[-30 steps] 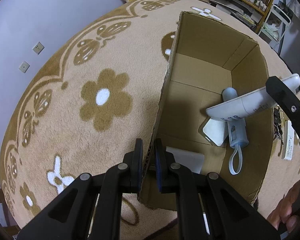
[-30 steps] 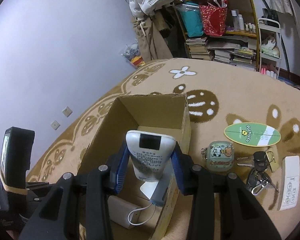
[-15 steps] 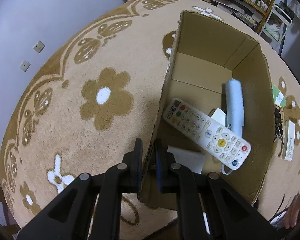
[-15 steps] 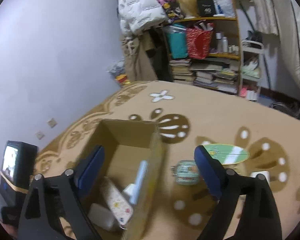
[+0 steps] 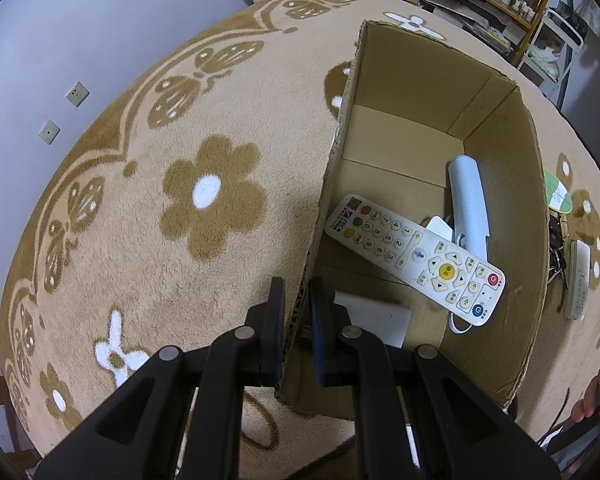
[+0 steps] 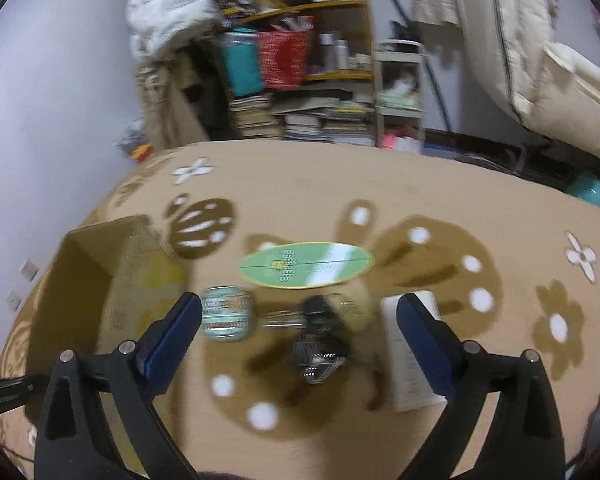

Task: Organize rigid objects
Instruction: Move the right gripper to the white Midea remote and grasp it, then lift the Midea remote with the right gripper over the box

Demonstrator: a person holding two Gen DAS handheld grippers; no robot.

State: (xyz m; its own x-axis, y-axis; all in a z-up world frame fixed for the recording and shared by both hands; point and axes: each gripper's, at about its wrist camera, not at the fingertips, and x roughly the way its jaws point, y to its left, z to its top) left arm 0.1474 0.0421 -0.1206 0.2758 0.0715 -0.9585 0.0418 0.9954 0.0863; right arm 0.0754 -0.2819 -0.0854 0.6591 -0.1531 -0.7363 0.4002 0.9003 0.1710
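My left gripper [image 5: 297,312] is shut on the near wall of the open cardboard box [image 5: 534,184]. Inside the box lie a white remote control [image 5: 414,258], a pale blue tube-shaped device [image 5: 469,200] with a cord, and a white flat block [image 5: 374,318]. My right gripper [image 6: 299,312] is open and empty above the rug. Below it lie a bunch of keys [image 6: 320,340], a small green tin [image 6: 226,312], a white rectangular device [image 6: 410,356] and a green oval card [image 6: 306,265]. The box also shows at the left of the right wrist view [image 6: 88,280].
The beige rug [image 5: 160,184] with brown flower patterns covers the floor. A cluttered bookshelf [image 6: 300,92] and hanging clothes stand at the back wall. The white device [image 5: 579,280] and keys also lie right of the box in the left wrist view.
My right gripper let go of the white remote, which now lies in the box, then opened wide and swung right over the keys. My left gripper has not moved.
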